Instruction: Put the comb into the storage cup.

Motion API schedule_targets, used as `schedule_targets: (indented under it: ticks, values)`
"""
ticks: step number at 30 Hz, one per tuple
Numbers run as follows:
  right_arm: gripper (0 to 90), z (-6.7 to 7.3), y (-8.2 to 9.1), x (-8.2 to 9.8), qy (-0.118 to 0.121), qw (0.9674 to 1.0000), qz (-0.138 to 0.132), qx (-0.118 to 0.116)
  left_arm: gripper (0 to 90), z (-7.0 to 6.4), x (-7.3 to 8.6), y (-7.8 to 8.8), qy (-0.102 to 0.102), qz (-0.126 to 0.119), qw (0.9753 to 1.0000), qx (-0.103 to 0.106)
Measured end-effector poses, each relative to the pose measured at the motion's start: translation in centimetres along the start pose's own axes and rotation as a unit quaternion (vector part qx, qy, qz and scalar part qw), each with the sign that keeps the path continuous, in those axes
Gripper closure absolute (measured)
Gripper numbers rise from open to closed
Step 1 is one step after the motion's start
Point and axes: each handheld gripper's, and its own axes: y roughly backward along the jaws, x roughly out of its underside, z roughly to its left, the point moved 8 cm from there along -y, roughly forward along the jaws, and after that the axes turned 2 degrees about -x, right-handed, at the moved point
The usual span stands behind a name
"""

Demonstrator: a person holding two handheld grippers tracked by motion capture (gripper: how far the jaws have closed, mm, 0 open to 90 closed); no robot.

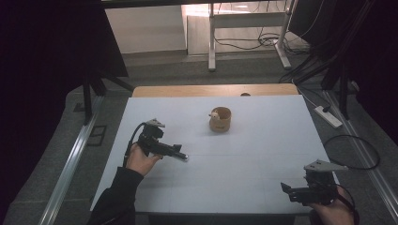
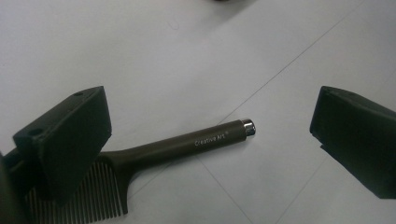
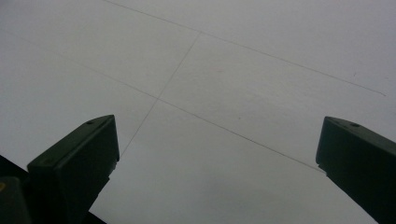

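The brush lies flat on the white table, left of centre in the high view, between the wide-open jaws of the left gripper. Step in hand, by judgement: approach to grasp; next, lower and close on the handle. The right gripper waits wide open and empty at the lower right, well apart from the cup at upper centre.

My right gripper looks down on the pale grey, matte table surface. Its two black, blocky jaws rise from the lower left and lower right corners of the frame and stand wide apart, with bare surface between them. Thin dark seam lines cross the surface: one runs from the upper middle down toward the lower left, another slants from the left edge toward the right jaw.
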Motion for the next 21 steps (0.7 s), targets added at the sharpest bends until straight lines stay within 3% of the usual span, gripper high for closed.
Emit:
schedule_targets:
  ticks: [21]
  values:
    - [0.1,0.0,-0.1,0.1,0.001,1.0000,0.005,0.002,2.9,-0.5,-1.5,-2.5,-0.022,0.023,0.9995,-0.006]
